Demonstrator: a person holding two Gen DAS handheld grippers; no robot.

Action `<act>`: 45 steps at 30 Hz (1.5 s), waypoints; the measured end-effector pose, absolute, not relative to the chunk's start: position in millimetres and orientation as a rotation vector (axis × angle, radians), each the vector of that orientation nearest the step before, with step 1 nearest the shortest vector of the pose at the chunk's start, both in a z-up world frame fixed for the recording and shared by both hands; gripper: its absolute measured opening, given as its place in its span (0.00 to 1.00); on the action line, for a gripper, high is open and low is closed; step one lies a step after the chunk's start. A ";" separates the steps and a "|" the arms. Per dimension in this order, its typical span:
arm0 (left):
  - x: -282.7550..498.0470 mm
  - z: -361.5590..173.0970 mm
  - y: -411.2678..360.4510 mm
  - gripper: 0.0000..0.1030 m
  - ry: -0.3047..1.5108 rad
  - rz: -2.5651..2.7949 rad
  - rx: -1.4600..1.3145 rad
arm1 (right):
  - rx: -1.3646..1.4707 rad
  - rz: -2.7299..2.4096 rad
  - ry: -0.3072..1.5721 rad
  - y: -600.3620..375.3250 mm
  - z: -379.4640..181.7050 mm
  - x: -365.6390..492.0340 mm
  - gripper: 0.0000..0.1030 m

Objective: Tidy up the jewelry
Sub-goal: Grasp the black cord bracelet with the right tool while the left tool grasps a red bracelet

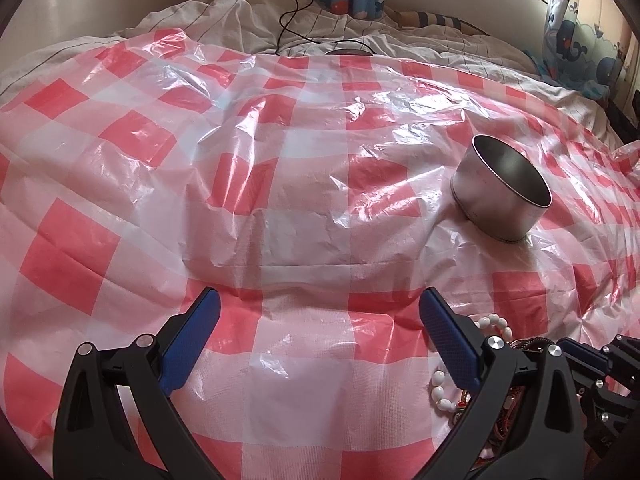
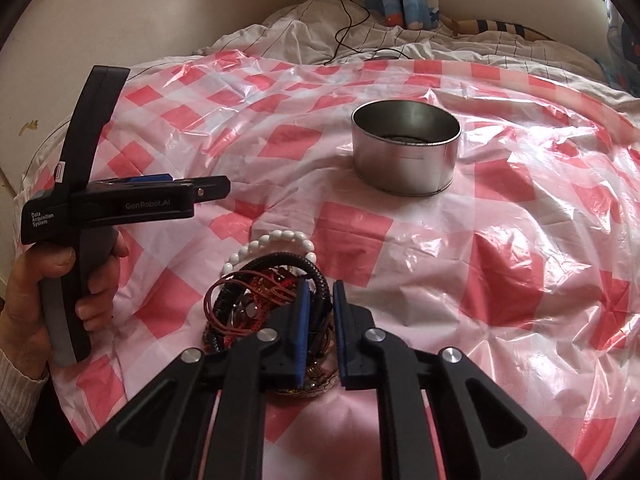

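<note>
A tangle of jewelry [image 2: 248,304] lies on the checked plastic sheet: red cords, dark beads and a white bead bracelet [image 2: 280,236]. My right gripper [image 2: 321,286] reaches into the pile's right side, its blue pads nearly together on a black braided bracelet [image 2: 318,276]. A round metal tin [image 2: 404,160] stands upright beyond the pile. My left gripper [image 1: 320,296] hangs open over bare sheet with nothing between its fingers. In its view the white bead bracelet [image 1: 492,322] peeks out behind the right finger, the tin [image 1: 500,200] stands farther right, and the right gripper [image 1: 592,356] shows at the lower right edge.
The red and white sheet [image 2: 520,240] covers a soft, rumpled bed. A hand [image 2: 60,276] holds the left gripper's handle at the left of the right wrist view. A black cable [image 2: 348,20] and crumpled white bedding [image 2: 312,32] lie at the far end by the wall.
</note>
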State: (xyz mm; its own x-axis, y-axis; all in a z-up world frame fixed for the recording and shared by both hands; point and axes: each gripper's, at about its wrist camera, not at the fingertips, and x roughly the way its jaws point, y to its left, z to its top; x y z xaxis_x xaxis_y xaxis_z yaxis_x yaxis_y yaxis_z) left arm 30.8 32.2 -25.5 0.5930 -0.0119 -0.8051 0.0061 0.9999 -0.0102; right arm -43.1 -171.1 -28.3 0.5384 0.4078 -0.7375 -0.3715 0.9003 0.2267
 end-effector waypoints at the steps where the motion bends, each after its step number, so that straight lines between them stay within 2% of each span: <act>1: 30.7 -25.2 32.5 0.93 0.935 -0.011 -0.007 | 0.047 0.460 0.883 -171.7 -27.8 -43.6 0.10; 8: 27.1 -19.9 30.1 0.93 0.924 -0.066 0.000 | 0.206 0.468 0.802 -205.1 -6.7 -45.7 0.10; 12: 12.1 -7.5 15.2 0.93 0.905 -0.357 0.015 | 0.268 0.368 0.801 -238.0 -4.1 -39.7 0.10; 18: -34.7 5.1 -29.8 0.93 0.748 -0.638 0.272 | 0.347 0.243 0.848 -271.5 -15.6 -30.5 0.10; 24: -60.5 -12.5 -76.9 0.93 0.749 -0.781 0.426 | 0.352 0.213 0.910 -270.4 -30.6 -24.7 0.10; 28: -68.0 -9.4 -73.5 0.93 0.765 -0.822 0.383 | 0.359 0.207 0.931 -272.4 -38.7 -24.1 0.10; 33: -37.6 -10.7 -40.4 0.92 0.894 -0.802 0.155 | 0.352 0.204 0.962 -268.0 -47.9 -21.0 0.10; 34: -33.8 -12.0 -33.7 0.90 0.910 -0.800 0.118 | 0.349 0.202 0.966 -266.2 -49.0 -21.0 0.10; 36: -27.5 -15.8 -29.1 0.79 0.938 -0.813 0.079 | 0.339 0.200 0.973 -264.6 -50.2 -20.5 0.10; 38: -27.4 -21.2 -31.9 0.59 0.965 -0.826 0.099 | 0.344 0.201 0.975 -265.5 -50.6 -20.8 0.10; 42: -31.5 -31.6 -39.8 0.40 1.012 -0.855 0.158 | 0.347 0.202 0.984 -263.8 -52.2 -19.5 0.10; 44: -29.7 -33.7 -37.0 0.24 1.022 -0.878 0.130 | 0.346 0.203 0.990 -263.2 -52.8 -19.3 0.11; 45: -28.4 -33.3 -34.6 0.21 1.021 -0.866 0.125 | 0.348 0.203 0.991 -263.9 -52.8 -19.2 0.11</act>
State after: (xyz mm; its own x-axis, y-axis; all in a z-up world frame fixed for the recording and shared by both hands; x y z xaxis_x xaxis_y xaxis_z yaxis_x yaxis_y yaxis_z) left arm -28.4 -34.6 -33.3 0.2308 -0.5733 -0.7861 0.6824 0.6713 -0.2892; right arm -19.2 -263.9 -52.8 0.5352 0.3235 -0.7803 -0.0102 0.9262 0.3770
